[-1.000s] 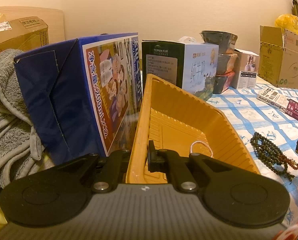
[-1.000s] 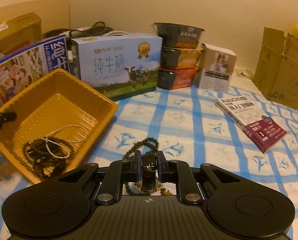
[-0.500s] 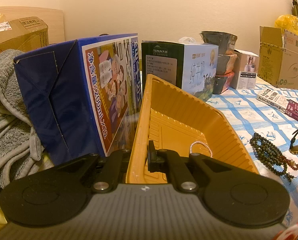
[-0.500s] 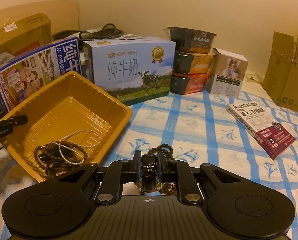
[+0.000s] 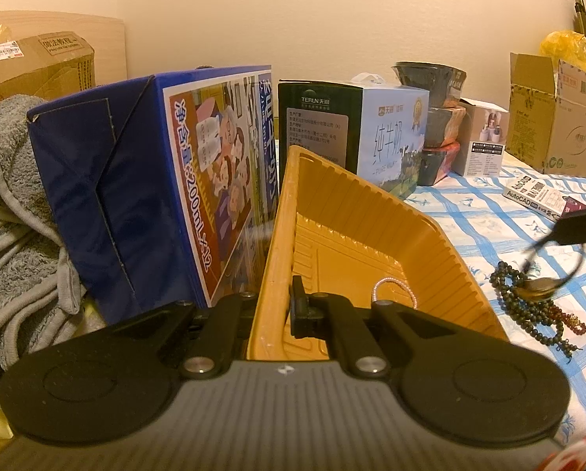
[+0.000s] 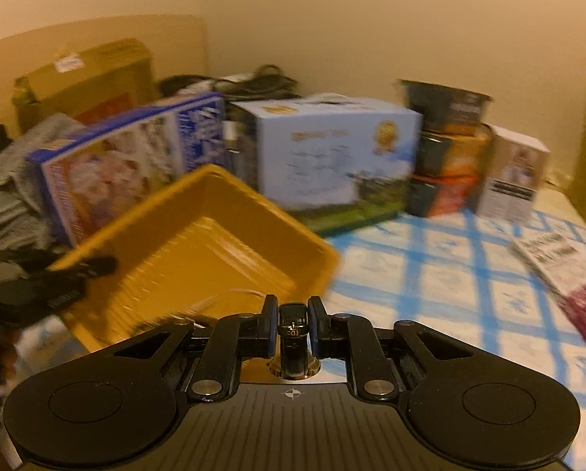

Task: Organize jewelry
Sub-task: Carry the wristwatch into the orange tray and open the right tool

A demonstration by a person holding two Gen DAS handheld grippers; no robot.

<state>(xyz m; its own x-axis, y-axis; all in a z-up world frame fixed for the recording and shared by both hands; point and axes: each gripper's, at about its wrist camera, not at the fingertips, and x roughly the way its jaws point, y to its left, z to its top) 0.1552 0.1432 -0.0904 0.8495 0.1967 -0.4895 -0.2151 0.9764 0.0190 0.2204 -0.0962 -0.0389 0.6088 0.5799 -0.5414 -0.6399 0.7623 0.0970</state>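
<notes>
My left gripper [image 5: 279,306] is shut on the near rim of a yellow plastic tray [image 5: 356,235] and holds it tilted. A thin pale chain [image 5: 391,286] lies inside the tray. My right gripper [image 6: 292,324] is shut on the black strap of a wristwatch [image 6: 293,337], lifted above the cloth and close to the tray [image 6: 198,243]. In the left wrist view the watch [image 5: 540,284] hangs from the right gripper [image 5: 579,227] over a dark bead necklace [image 5: 528,302] lying on the blue checked cloth [image 5: 489,212].
A blue carton [image 5: 155,196] stands against the tray's left side, with grey towels [image 5: 14,227] beyond it. A milk box [image 5: 371,137], stacked bowls [image 5: 438,117], a small white box [image 5: 485,137], a cardboard box [image 5: 552,114] and a book [image 5: 540,196] sit further back.
My right gripper has lifted the watch off the cloth and swung left towards the tray; its view is now blurred. The left gripper and the tray have not moved.
</notes>
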